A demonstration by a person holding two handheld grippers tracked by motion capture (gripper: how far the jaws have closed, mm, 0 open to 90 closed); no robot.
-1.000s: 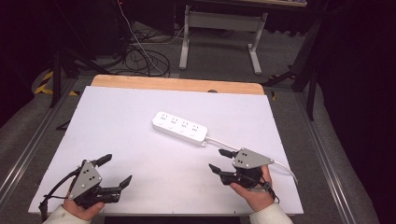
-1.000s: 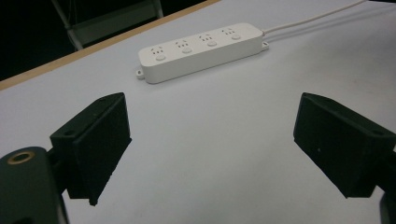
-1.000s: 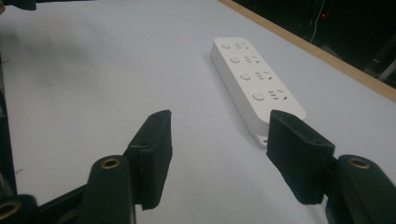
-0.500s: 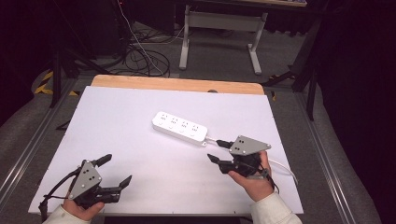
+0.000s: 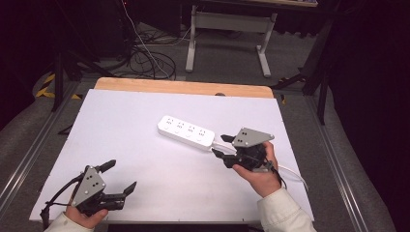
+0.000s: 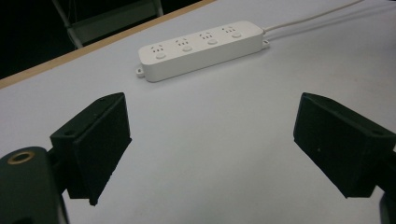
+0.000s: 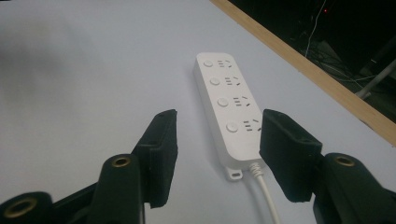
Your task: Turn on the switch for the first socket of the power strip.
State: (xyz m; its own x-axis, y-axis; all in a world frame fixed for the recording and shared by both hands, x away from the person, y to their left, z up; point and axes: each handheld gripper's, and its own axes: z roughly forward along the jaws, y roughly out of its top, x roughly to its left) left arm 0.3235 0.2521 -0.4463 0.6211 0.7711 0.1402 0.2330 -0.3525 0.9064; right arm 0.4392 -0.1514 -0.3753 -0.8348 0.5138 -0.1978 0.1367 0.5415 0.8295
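Two tools are working over one white worktop [image 5: 121, 125], entered near to far. Left tool [image 5: 117, 179]: resting at the near left corner, jaws standing wide with nothing between them, well apart from the strip. Right tool [image 5: 223, 146]: hanging just off the cord end of the strip, jaws about half open and having just been closing, with nothing gripped; in the right gripper view the strip's near end is lying between and beyond the pads [image 7: 161, 154], not touched. Power strip [image 5: 186, 131]: white, four sockets each with a button, lying flat and slantwise near the worktop's middle, its white cord [image 5: 290, 171] trailing off toward the near right edge. Handling note, as a judgement: the right tool is likely lining up on the cord end; it should be straddling the strip's narrow width squarely, clear of the buttons and cord, and closing only once both pads are flanking the side walls.
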